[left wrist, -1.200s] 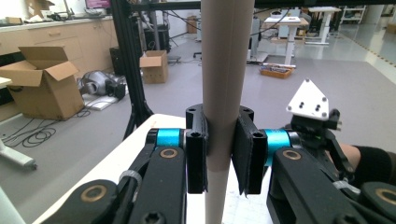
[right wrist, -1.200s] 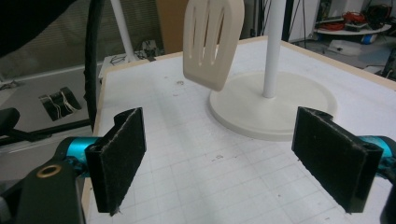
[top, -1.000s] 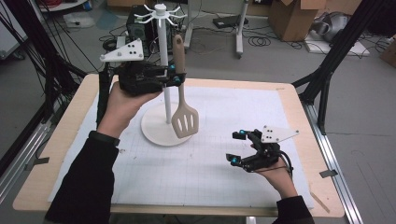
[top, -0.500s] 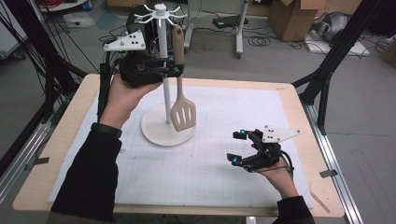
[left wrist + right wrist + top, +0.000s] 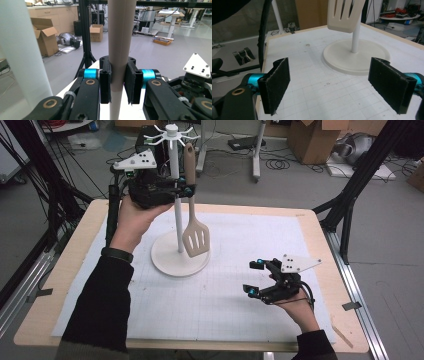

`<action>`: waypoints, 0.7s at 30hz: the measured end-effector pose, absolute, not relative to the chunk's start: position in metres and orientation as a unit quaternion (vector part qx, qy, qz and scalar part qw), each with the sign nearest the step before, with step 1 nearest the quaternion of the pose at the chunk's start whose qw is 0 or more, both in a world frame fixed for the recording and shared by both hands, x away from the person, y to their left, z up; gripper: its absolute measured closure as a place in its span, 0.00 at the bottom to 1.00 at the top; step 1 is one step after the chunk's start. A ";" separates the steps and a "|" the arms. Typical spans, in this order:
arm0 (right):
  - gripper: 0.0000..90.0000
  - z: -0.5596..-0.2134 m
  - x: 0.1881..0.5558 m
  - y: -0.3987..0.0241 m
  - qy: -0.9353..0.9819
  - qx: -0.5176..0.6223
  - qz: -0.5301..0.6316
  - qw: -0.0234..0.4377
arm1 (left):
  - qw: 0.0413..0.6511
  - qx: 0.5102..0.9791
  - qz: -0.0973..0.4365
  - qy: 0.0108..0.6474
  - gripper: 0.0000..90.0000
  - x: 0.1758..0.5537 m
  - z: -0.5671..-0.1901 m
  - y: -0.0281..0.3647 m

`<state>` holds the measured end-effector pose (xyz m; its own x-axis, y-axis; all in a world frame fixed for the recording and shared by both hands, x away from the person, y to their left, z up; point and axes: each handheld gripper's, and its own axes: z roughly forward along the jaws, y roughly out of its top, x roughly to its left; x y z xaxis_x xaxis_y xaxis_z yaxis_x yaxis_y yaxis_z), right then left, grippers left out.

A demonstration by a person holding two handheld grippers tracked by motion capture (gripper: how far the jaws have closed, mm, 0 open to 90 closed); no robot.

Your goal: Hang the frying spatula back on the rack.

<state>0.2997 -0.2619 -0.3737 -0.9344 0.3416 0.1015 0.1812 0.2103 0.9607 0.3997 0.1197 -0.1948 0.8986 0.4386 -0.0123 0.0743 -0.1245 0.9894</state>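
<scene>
A beige slotted spatula [image 5: 195, 237] hangs upright beside the white pole of a utensil stand [image 5: 173, 175], its blade above the stand's round base [image 5: 165, 260]. My left gripper [image 5: 186, 190] is shut on the spatula's handle [image 5: 119, 45], high above the table and close to the hook ring at the top. In the left gripper view both pads [image 5: 105, 82] press on the handle. My right gripper [image 5: 255, 276] rests low over the mat at the right, open, nothing between its pads [image 5: 277, 82]. Ahead of it stand the base [image 5: 337, 60] and the spatula blade [image 5: 344, 15].
A white gridded mat [image 5: 240, 245] covers the wooden table [image 5: 65, 270]. Black frame legs [image 5: 350, 195] rise at the table's right and left. Cardboard boxes [image 5: 312, 140] and cables lie on the floor beyond the far edge.
My left gripper has risen a little with the spatula and moved toward the top of the stand. The right gripper has stayed where it was.
</scene>
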 end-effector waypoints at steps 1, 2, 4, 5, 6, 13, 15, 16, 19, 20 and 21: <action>0.19 -0.374 0.300 -0.262 0.775 0.168 0.605 0.066 | 0.639 0.735 0.144 0.177 0.85 0.400 -0.195 0.119; 0.19 -0.374 0.300 -0.262 0.775 0.168 0.605 0.067 | 0.638 0.735 0.145 0.179 0.85 0.401 -0.195 0.119; 0.19 -0.374 0.300 -0.262 0.776 0.168 0.605 0.068 | 0.635 0.737 0.146 0.179 0.85 0.402 -0.194 0.118; 0.19 -0.374 0.300 -0.261 0.776 0.167 0.605 0.067 | 0.635 0.737 0.148 0.178 0.85 0.403 -0.194 0.118; 0.19 -0.374 0.300 -0.261 0.776 0.167 0.604 0.065 | 0.636 0.736 0.147 0.179 0.85 0.403 -0.195 0.117; 0.19 -0.374 0.300 -0.261 0.778 0.167 0.602 0.062 | 0.638 0.735 0.141 0.181 0.85 0.404 -0.196 0.115; 0.19 -0.374 0.300 -0.261 0.777 0.168 0.603 0.064 | 0.637 0.735 0.145 0.182 0.85 0.404 -0.196 0.115; 0.19 -0.374 0.300 -0.261 0.777 0.167 0.604 0.064 | 0.638 0.733 0.145 0.185 0.85 0.405 -0.196 0.115; 0.19 -0.374 0.300 -0.261 0.777 0.167 0.603 0.065 | 0.636 0.734 0.143 0.188 0.85 0.406 -0.197 0.116; 0.19 -0.374 0.300 -0.261 0.777 0.167 0.603 0.064 | 0.635 0.735 0.143 0.189 0.85 0.406 -0.197 0.116; 0.19 -0.374 0.300 -0.261 0.778 0.166 0.603 0.066 | 0.637 0.733 0.143 0.191 0.85 0.406 -0.197 0.116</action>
